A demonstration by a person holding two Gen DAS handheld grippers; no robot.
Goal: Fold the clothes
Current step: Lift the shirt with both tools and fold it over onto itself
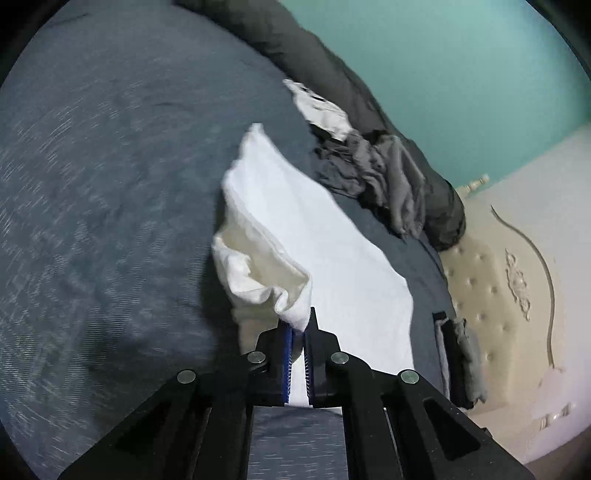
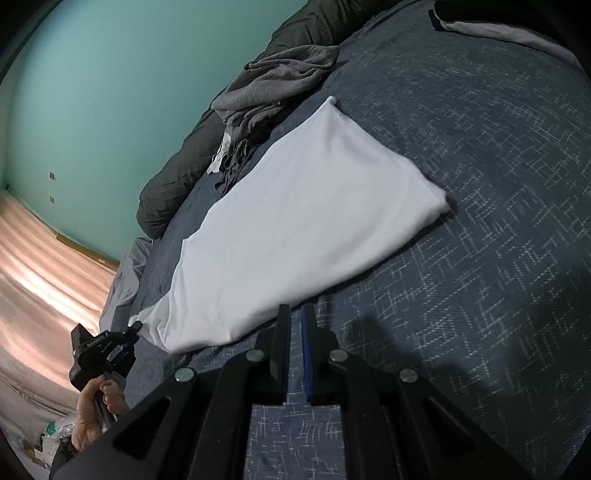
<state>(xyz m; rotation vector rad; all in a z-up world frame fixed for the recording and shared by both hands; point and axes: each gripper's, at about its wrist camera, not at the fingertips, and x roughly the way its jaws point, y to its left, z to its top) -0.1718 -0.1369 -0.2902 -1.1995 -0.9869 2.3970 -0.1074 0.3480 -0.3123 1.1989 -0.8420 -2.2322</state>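
Observation:
A white garment (image 1: 314, 229) (image 2: 303, 206) lies spread on the blue patterned bed cover (image 1: 110, 184) (image 2: 480, 184). My left gripper (image 1: 299, 321) is shut on one corner of it, and that corner is lifted off the bed with the cloth curling under it. In the right wrist view the left gripper (image 2: 135, 328) shows at the garment's lower left end, held by a hand (image 2: 88, 410). My right gripper (image 2: 295, 314) is shut, with its tips right at the garment's near hem. I see no cloth between its fingers.
A heap of grey clothes (image 1: 380, 173) (image 2: 273, 85) lies beyond the white garment, against a rolled dark duvet (image 1: 332, 55) (image 2: 173, 184) along the teal wall (image 1: 461, 74). A cream tufted headboard (image 1: 498, 288) stands at one end. Another dark-edged item (image 2: 480, 26) lies at the far corner.

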